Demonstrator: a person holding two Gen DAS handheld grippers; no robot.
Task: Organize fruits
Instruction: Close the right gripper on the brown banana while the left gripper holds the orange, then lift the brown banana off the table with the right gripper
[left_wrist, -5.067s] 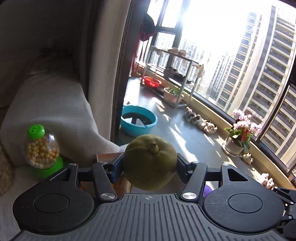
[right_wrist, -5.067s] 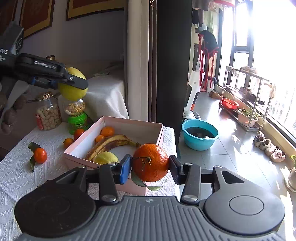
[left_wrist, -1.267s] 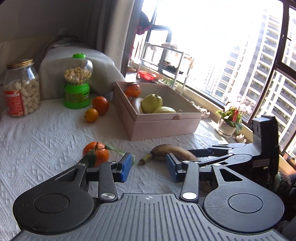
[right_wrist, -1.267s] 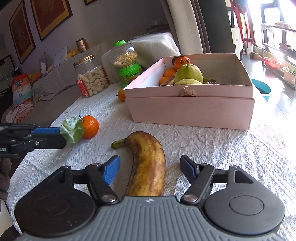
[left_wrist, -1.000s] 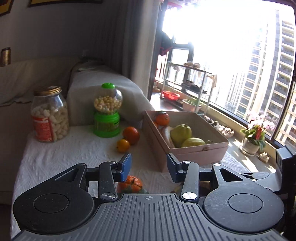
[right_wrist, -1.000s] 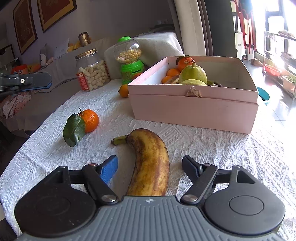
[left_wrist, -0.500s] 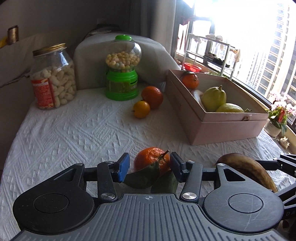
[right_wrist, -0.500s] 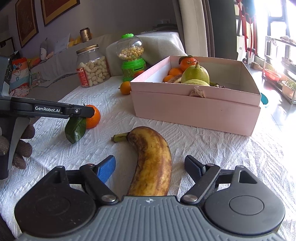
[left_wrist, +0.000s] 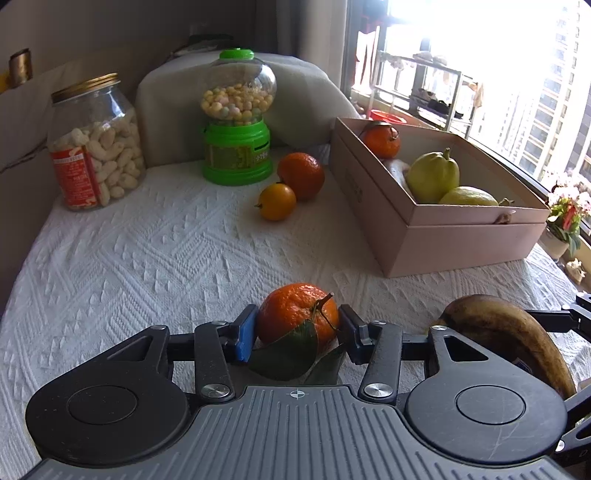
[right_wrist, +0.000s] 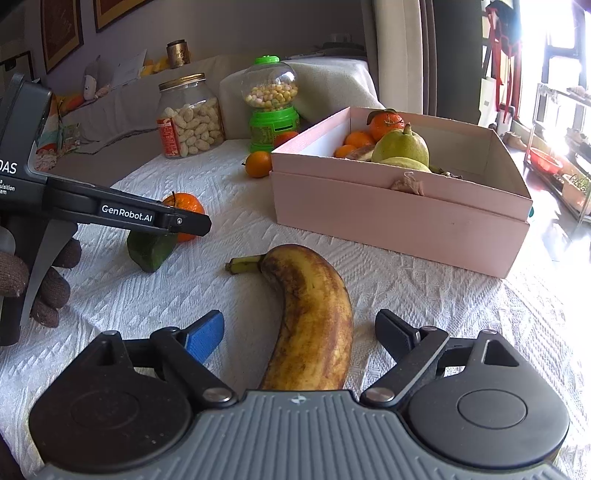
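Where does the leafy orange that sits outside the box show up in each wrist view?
Left wrist view: the leafy orange is bottom centre, on the white cloth between the left gripper fingers.
Right wrist view: the same orange is at middle left, partly hidden behind a finger of the left gripper.
Shared landmark: the pink box, beyond the orange in both views.

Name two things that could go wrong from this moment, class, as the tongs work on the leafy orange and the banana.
1. The left tongs have just been closing around the leafy orange; its leaves lie by the pads, so the grip may catch a leaf and slip.
2. The right tongs stand wide, just opening, astride the soft, browned banana; a hard squeeze could bruise it, and a grip near one end might let it droop.
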